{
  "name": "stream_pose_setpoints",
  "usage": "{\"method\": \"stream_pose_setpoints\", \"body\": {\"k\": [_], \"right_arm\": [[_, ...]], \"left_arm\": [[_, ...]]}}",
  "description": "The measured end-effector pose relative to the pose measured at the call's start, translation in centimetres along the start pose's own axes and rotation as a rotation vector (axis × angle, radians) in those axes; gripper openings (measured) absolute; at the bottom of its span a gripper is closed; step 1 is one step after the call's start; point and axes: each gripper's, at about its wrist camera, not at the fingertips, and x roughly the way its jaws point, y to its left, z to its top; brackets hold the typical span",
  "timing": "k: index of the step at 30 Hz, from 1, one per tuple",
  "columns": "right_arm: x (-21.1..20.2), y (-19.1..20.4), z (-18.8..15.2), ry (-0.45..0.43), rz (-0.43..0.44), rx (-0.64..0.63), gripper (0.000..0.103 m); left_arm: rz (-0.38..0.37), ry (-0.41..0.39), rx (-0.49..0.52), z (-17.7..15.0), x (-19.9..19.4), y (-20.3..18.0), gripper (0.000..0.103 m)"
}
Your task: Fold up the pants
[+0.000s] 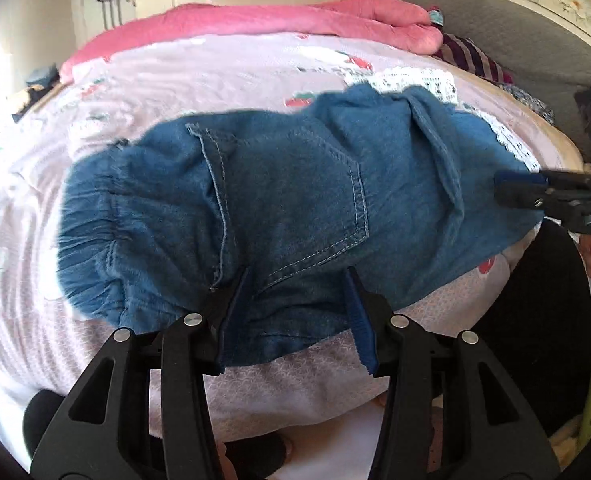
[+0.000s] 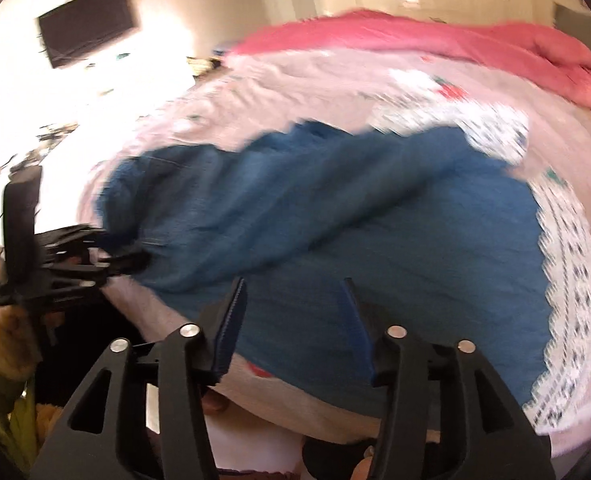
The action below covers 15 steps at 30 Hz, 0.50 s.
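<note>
I see blue denim pants (image 1: pixel 295 208) lying on the pink bedsheet (image 1: pixel 175 80) near its front edge. My left gripper (image 1: pixel 295 276) hovers above the back pocket (image 1: pixel 287 200), fingers spread apart. My right gripper (image 2: pixel 291 284) is likewise spread wide above the cloth.

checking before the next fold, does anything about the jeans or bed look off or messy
Mostly no. The denim pants lie on the pink bedsheet, but a loose ridge of fabric stands up past the back pocket, so they are not flat. Both the left gripper and right gripper are open. Nothing looks spilled or torn.
</note>
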Motion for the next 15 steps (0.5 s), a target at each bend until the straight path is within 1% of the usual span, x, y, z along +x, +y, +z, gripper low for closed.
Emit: {"method": "stream_pose_setpoints", "body": {"k": [1,2,3,4,5,6,8,9,10,11,13,15], "right_arm": [[0.2,-0.5,-0.3,0.013,-0.010,0.019,0.048],[0.3,-0.9,-0.5,0.013,-0.005,0.033,0.048],[0.2,-1.2,-0.6,0.009,0.006,0.044,0.048],[0.0,-1.4,-0.5,0.003,0.020,0.057,0.049],[-0.3,-1.5,-0.5,-0.007,0.022,0.062,0.055],[-0.7,-1.6,-0.3,-0.022,0.021,0.066,0.058],[-1.6,-2.2,0.1,-0.054,0.026,0.085,0.062],[-2.1,-2.5,0.2,-0.065,0.025,0.096,0.063],[-2.7,-2.9,0.4,-0.079,0.020,0.108,0.064],[-3.2,-3.3,0.6,-0.090,0.010,0.111,0.068],[-4.1,-4.0,1.0,-0.108,-0.020,0.114,0.073],[-4.8,-5.0,1.8,-0.120,-0.044,0.125,0.076]], "left_arm": [[0.000,-0.018,-0.003,0.1,-0.7,-0.1,0.043],[0.000,-0.041,-0.004,0.2,-1.6,-0.3,0.047],[-0.002,-0.056,-0.001,0.4,-2.3,-0.4,0.052],[-0.010,-0.076,0.009,0.7,-3.3,-0.7,0.053],[-0.014,-0.094,0.015,1.0,-4.1,-1.0,0.053],[-0.021,-0.112,0.016,1.3,-4.7,-1.2,0.054],[-0.068,-0.139,0.001,2.1,-5.7,-1.6,0.058],[-0.104,-0.143,-0.001,2.6,-5.8,-2.0,0.060],[-0.121,-0.145,0.001,3.0,-5.7,-2.4,0.060],[-0.143,-0.140,0.005,3.6,-5.2,-2.9,0.061],[-0.176,-0.120,0.008,4.3,-4.1,-3.9,0.061],[-0.216,-0.099,0.014,5.1,-2.9,-4.9,0.061]]}}
